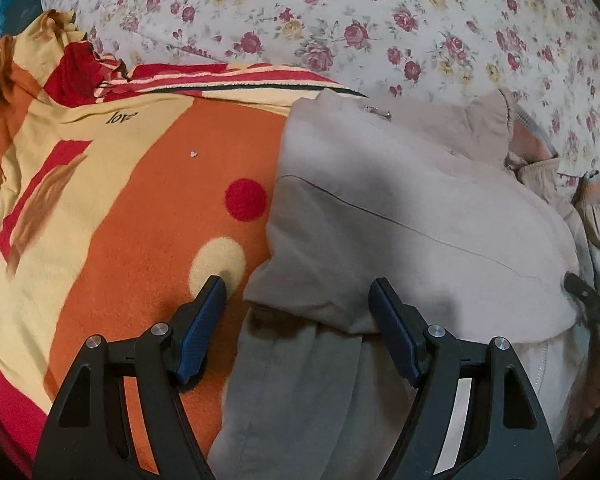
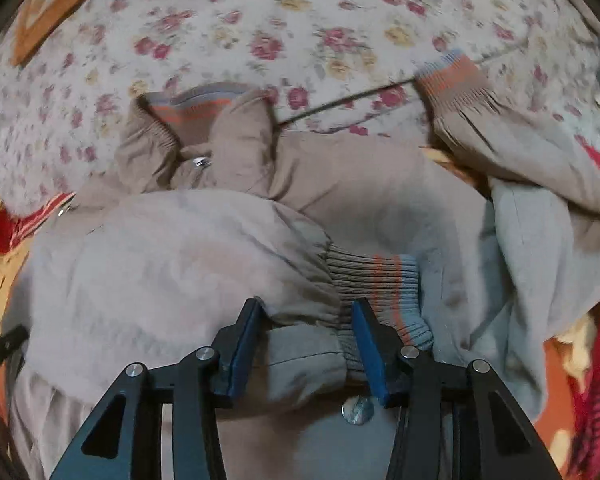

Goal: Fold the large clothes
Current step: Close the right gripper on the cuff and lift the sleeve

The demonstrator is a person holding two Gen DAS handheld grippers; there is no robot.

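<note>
With left gripper wide over the beige padded jacket, its edge between the jaws, and right gripper half-open around the ribbed striped cuff, best closing on both layers before lifting.

We're looking down on a bed covered by a white sheet printed with pink and yellow roses. Directly on it, towards the near left, lies a fleecy orange, cream and red blanket with round dots and the word "love". Partly on that blanket, partly on the floral sheet, sprawls a padded beige jacket with ribbed orange-and-blue striped cuffs, one sleeve flung out towards the far right.
</note>
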